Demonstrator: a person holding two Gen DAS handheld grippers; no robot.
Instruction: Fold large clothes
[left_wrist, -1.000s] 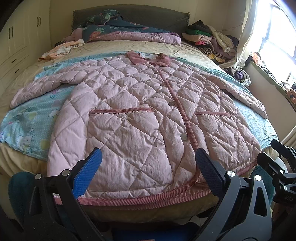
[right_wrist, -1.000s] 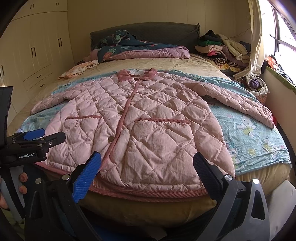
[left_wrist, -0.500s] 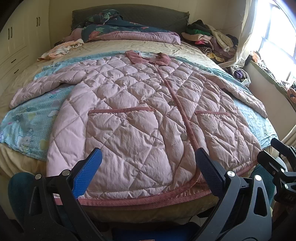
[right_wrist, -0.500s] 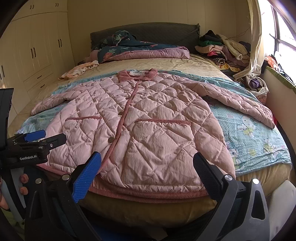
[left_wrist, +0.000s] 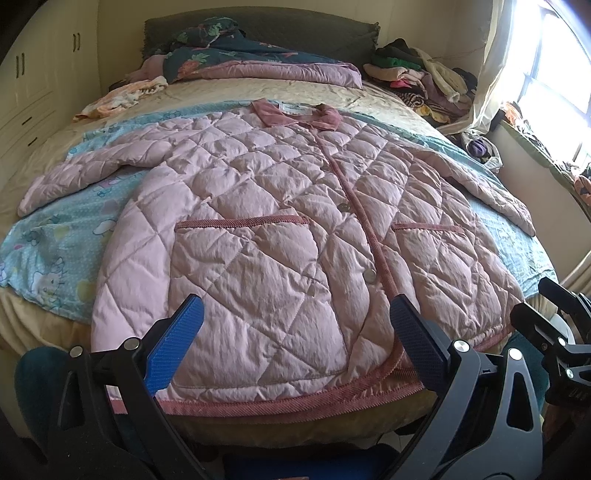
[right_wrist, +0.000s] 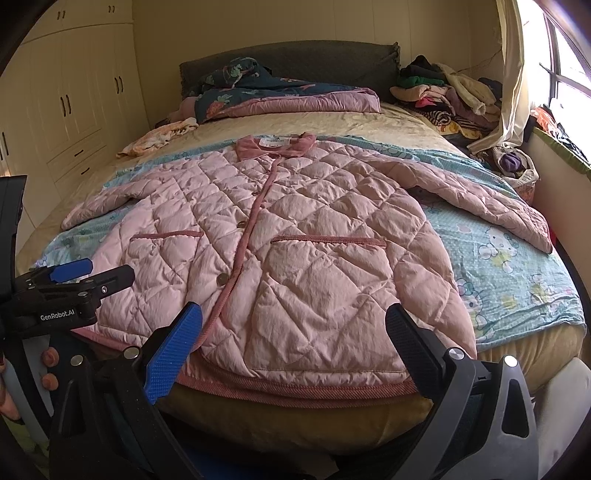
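Note:
A large pink quilted coat (left_wrist: 280, 236) lies spread flat, front up and buttoned, on a light blue cartoon sheet on the bed; it also shows in the right wrist view (right_wrist: 295, 251). Both sleeves lie out to the sides, the collar far away, the hem at the near bed edge. My left gripper (left_wrist: 291, 347) is open and empty, hovering just before the hem's left half. My right gripper (right_wrist: 293, 349) is open and empty before the hem's right half. The left gripper shows at the left of the right wrist view (right_wrist: 70, 280).
A light blue cartoon sheet (left_wrist: 55, 236) lies under the coat. A folded dark floral quilt (left_wrist: 258, 59) lies at the headboard. A pile of clothes (left_wrist: 417, 77) sits at the far right corner. White wardrobes (right_wrist: 74, 92) stand left. A window ledge (right_wrist: 554, 147) runs along the right.
Both grippers have barely shifted; the views are almost unchanged. The coat has not moved.

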